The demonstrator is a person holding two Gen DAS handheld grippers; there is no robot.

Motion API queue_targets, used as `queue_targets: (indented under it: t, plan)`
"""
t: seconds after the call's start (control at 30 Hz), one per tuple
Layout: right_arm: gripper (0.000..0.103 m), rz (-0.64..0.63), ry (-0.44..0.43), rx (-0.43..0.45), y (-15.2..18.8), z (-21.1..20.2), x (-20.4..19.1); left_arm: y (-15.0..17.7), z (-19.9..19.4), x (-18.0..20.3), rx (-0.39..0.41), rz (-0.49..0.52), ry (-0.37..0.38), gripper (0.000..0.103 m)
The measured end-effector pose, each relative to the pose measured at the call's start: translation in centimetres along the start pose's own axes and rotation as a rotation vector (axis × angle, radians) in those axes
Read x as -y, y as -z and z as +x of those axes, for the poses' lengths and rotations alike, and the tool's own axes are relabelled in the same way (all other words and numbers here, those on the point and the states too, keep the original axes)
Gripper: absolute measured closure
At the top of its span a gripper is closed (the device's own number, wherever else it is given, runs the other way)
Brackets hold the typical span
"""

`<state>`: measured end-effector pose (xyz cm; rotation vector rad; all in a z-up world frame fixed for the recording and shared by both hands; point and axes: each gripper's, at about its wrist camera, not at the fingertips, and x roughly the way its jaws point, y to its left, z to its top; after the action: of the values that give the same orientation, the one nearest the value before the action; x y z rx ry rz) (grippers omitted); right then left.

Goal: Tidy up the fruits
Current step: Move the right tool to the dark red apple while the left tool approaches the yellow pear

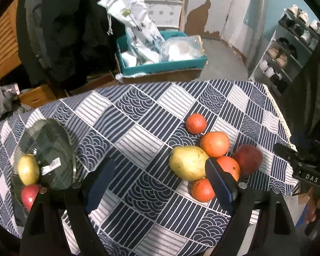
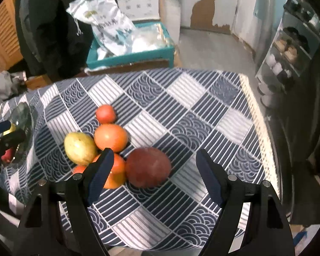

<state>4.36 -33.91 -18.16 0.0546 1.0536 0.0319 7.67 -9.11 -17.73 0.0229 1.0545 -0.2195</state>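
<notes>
A glass plate (image 1: 53, 136) at the table's left holds a yellow pear (image 1: 28, 169) and a red apple (image 1: 29, 196). On the cloth lies a cluster: a yellow pear (image 1: 187, 162), several oranges (image 1: 215, 141) and a dark red apple (image 1: 248, 159). My left gripper (image 1: 160, 175) is open and empty above the cloth between plate and cluster. My right gripper (image 2: 154, 162) is open, its jaws on either side of the red apple (image 2: 148, 166) without closing on it. The pear (image 2: 80, 148) and oranges (image 2: 111, 137) lie left of it.
The table (image 2: 224, 111) wears a blue-white patterned cloth; its right edge is close to the cluster. Behind it stand a teal box (image 1: 160, 64) with white bags, cardboard, dark hanging coats and a shoe rack (image 1: 288, 49) at the right.
</notes>
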Motion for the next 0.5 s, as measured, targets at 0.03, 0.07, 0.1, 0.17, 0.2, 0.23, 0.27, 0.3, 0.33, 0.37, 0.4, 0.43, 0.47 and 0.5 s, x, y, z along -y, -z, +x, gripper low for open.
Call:
queue_targets:
  t: [0.03,0.07,0.1,0.17,0.2,0.23,0.27,0.3,0.33,0.37,0.4,0.43,0.47,0.5]
  plan:
    - [0.023,0.005,-0.006,-0.013,0.1,0.5,0.1,0.0,0.5,0.1,-0.010,-0.001,-0.001,0.015]
    - [0.023,0.012,-0.012,-0.030,0.2,1.0,0.1,0.0,0.9,0.1,-0.016,-0.001,0.000,0.015]
    - [0.023,0.021,-0.015,-0.042,0.3,1.5,0.2,0.0,1.4,0.3,-0.025,-0.002,0.001,0.015]
    - [0.023,0.037,-0.027,-0.062,0.4,2.3,0.3,0.1,2.4,0.5,-0.040,-0.003,0.008,0.015]
    - [0.023,0.046,-0.031,-0.075,0.6,2.8,0.4,0.1,2.7,0.6,-0.046,-0.003,0.007,0.015]
    - [0.023,0.050,-0.033,-0.085,0.7,3.2,0.4,0.2,3.2,0.7,-0.053,-0.003,0.006,0.015]
    - [0.023,0.056,-0.035,-0.094,0.8,3.6,0.5,0.3,3.6,0.8,-0.059,-0.002,0.009,0.015]
    - [0.023,0.062,-0.038,-0.102,0.9,3.9,0.5,0.4,3.9,0.8,-0.064,-0.001,0.010,0.015]
    - [0.023,0.074,-0.046,-0.116,1.0,4.5,0.6,0.5,4.3,0.9,-0.070,0.002,0.009,0.015]
    - [0.023,0.082,-0.051,-0.125,1.1,4.8,0.7,0.5,4.7,1.0,-0.077,0.004,0.008,0.015]
    - [0.023,0.093,-0.059,-0.135,1.1,5.2,0.8,0.5,5.0,1.1,-0.082,0.004,0.009,0.015]
    - [0.023,0.102,-0.062,-0.142,1.2,5.6,0.9,0.5,5.2,1.1,-0.086,0.003,0.011,0.015]
    - [0.023,0.108,-0.063,-0.147,1.2,5.9,0.9,0.5,5.3,1.1,-0.089,0.000,0.015,0.015]
    - [0.023,0.118,-0.067,-0.157,1.3,6.3,1.0,0.5,5.6,1.1,-0.095,-0.008,0.024,0.015]
